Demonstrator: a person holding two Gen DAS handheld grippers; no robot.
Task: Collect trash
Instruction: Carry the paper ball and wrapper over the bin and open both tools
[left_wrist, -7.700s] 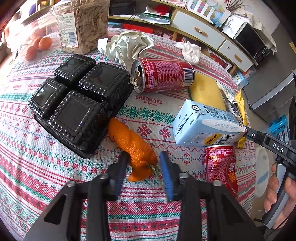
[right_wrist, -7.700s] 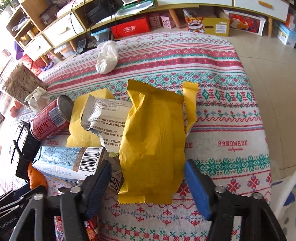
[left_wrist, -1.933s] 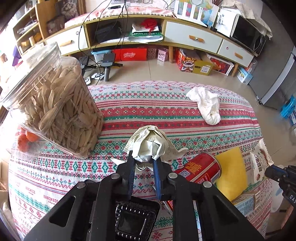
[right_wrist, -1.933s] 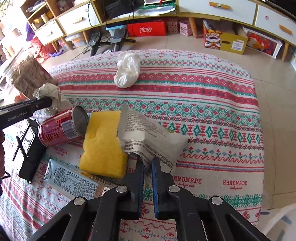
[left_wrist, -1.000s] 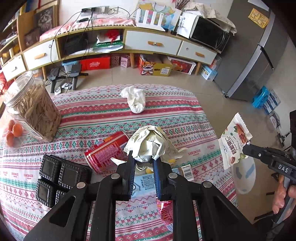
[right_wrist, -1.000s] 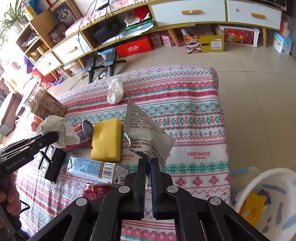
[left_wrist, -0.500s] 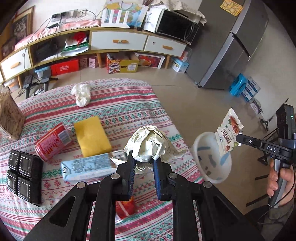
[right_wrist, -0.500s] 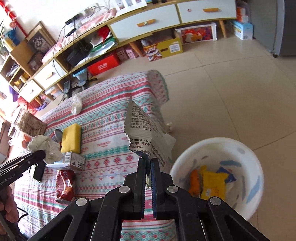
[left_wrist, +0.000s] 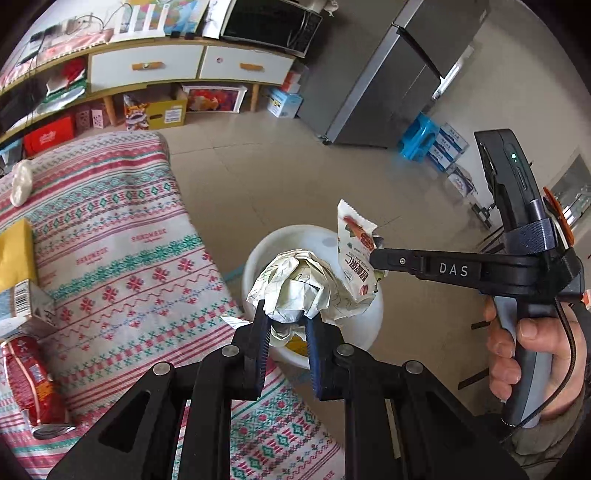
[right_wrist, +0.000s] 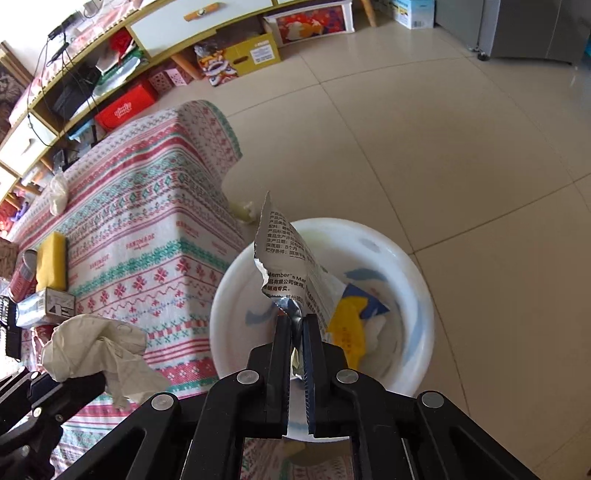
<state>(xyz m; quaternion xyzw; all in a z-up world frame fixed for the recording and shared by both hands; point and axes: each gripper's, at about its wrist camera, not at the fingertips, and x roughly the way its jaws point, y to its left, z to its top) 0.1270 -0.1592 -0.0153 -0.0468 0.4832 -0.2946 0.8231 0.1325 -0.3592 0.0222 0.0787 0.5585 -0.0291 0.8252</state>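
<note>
My left gripper (left_wrist: 285, 318) is shut on a crumpled paper ball (left_wrist: 295, 284) and holds it over the near rim of a white trash bin (left_wrist: 264, 254) on the floor beside the table. My right gripper (right_wrist: 295, 326) is shut on a torn white snack wrapper (right_wrist: 284, 254) and holds it above the white bin (right_wrist: 413, 266), which has yellow and blue wrappers (right_wrist: 351, 325) inside. The right gripper (left_wrist: 373, 254) with the wrapper (left_wrist: 356, 254) shows in the left wrist view. The paper ball (right_wrist: 92, 343) shows at lower left in the right wrist view.
The table with a patterned cloth (left_wrist: 122, 258) still carries a yellow sponge (left_wrist: 14, 254), a carton (left_wrist: 26, 306), a red can (left_wrist: 33, 384) and a white wad (left_wrist: 20, 181). Tiled floor (right_wrist: 443, 147), a low cabinet (left_wrist: 166, 66) and a fridge (left_wrist: 399, 74) lie beyond.
Both grippers have swung from over the table to the right, off its edge, and now hold the paper ball and the wrapper over the white bin.
</note>
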